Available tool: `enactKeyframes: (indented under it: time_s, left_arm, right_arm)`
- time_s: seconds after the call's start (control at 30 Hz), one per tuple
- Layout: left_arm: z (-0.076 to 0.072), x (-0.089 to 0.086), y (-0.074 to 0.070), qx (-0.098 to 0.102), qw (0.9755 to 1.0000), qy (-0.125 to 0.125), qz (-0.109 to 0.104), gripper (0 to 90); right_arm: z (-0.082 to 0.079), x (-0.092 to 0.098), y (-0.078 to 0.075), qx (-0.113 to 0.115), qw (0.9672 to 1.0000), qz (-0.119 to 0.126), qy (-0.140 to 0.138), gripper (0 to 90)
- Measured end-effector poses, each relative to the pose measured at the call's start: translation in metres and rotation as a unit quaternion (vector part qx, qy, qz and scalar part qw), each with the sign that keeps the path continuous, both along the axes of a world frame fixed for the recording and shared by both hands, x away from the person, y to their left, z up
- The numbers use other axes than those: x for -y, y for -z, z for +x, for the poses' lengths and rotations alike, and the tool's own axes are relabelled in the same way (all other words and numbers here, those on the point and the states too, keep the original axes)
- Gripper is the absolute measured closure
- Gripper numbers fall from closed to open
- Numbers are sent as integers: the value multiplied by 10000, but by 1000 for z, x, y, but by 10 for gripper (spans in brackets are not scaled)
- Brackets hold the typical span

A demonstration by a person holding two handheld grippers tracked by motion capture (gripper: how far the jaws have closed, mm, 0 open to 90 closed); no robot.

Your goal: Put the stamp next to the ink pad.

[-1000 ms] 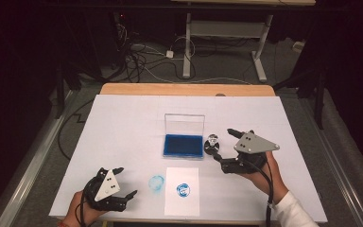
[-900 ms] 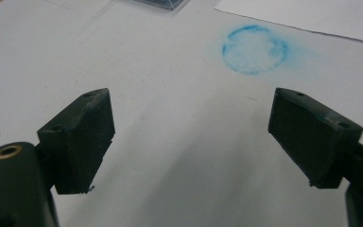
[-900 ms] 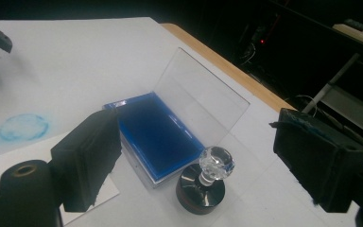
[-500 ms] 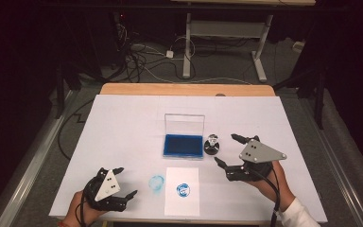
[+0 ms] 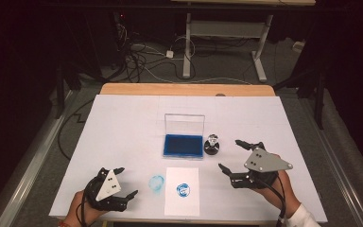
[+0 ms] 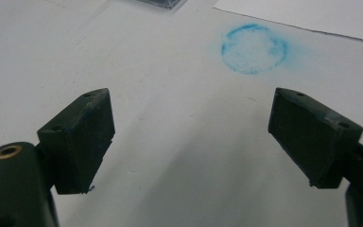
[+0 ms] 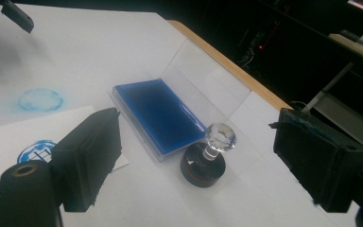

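The right gripper (image 5: 236, 156) is being held low over the table (image 5: 123, 123) with its jaws spread wide and nothing between them. In the right gripper view the stamp (image 7: 208, 158) is standing upright just beyond the fingertips (image 7: 92, 156), roughly in the middle of the gap and slightly toward the far-side pad. Its clear ball knob is sitting on a short neck above a round dark base. Judging from this, the stamp is being lined up for a pick, or has just been set down; which of the two cannot be told.

If a grasp is being prepared, the jaws are best brought forward level until the neck or knob lies squarely between the pads, and only then closed. The knob is smooth and round, so a grip low on it, or on the neck, is likely to hold better. The base may be wet with ink, so the stamp is better lifted straight up than dragged.

Just past the stamp, toward the near-side pad, the ink pad (image 7: 158, 116) is lying open, its clear lid standing behind it; contact with that lid should be avoided. The stamped paper (image 7: 28, 142) is lying on the same side.

Farther off, the left gripper (image 5: 123, 182) is resting open and empty, with a blue ink ring (image 6: 254, 48) on the table ahead of its fingers (image 6: 82, 137).
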State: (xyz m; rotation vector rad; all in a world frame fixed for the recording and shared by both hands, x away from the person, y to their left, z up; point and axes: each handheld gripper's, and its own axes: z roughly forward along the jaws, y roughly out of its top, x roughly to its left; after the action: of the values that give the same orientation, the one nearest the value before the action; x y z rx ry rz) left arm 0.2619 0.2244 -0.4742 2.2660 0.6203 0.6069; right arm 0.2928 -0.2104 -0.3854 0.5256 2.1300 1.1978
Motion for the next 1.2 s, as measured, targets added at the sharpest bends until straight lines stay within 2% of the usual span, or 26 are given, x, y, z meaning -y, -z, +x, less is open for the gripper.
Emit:
enactKeyframes:
  time_s: [0.7, 1.2]
  left_arm:
    - [1, 1, 0, 8, 10000, -13, 53, 143]
    - [2, 2, 1, -1, 10000, 28, 56, 143]
  right_arm:
    - [-12, 20, 20, 80, 9990, -304, 305, 156]
    - [-26, 39, 37, 171, 9986, -283, 413, 157]
